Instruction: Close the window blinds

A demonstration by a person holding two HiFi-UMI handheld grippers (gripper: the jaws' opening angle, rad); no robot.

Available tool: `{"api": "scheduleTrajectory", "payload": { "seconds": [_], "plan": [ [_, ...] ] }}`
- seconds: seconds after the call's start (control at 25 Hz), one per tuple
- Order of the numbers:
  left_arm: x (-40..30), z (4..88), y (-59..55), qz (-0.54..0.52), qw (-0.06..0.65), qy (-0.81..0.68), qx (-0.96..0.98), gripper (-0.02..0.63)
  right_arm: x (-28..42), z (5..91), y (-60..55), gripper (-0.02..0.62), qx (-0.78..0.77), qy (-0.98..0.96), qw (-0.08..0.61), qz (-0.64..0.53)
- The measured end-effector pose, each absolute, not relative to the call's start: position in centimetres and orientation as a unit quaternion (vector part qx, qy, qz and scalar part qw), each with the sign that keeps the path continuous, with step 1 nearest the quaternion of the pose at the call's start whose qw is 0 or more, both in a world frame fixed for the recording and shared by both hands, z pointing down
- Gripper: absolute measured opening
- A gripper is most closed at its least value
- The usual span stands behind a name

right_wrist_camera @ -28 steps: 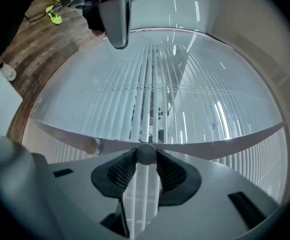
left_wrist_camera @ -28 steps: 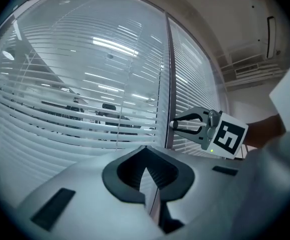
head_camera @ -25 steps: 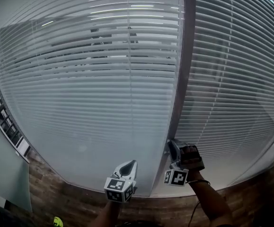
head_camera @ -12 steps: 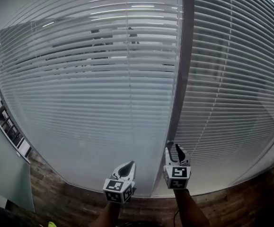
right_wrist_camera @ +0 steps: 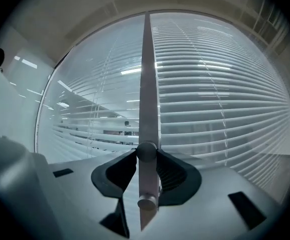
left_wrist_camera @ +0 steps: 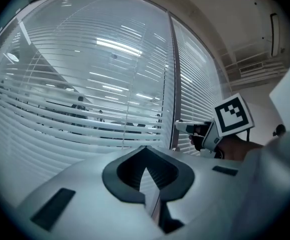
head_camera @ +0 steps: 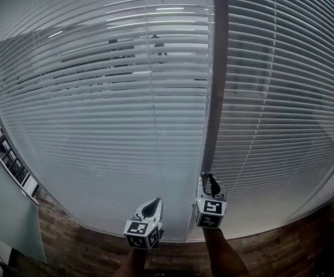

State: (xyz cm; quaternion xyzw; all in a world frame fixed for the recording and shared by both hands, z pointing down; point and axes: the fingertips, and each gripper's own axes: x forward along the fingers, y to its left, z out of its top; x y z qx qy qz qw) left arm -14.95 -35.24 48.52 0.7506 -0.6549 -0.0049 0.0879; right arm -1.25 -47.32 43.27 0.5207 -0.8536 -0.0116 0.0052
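Window blinds [head_camera: 126, 97] behind, the right gripper [head_camera: 209, 179] clamps a round knob [right_wrist_camera: 146, 152]; left gripper [head_camera: 154, 202] is closed, empty.

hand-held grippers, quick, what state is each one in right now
left hand-held gripper: closed, holding nothing.
right hand-held gripper: closed on the round knob on the window frame.

Left claw [head_camera: 153, 204] closed, empty; right claw [head_camera: 209, 181] clamped on wand [right_wrist_camera: 148, 184]; both pointing forward.
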Motion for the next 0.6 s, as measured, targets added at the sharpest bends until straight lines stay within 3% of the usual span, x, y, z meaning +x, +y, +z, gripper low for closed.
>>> {"api": "scheduleTrajectory", "payload": {
  "seconds": [0.36, 0.6],
  "plan": [
    [-14.9, 48.5, -35.6, -0.011, 0.092, -0.651, 0.754, 0.000, -1.7, 42.9, -47.5, 0.127, 0.514, -0.847, 0.056, -0.124],
    [-14.9, 48.9, -35.6, -0.003, 0.093, -0.649, 0.755, 0.000, -2.1, 42.7, -46.7, 0.126, 0.488, -0.827, 0.158, -0.229]
  ]
}}
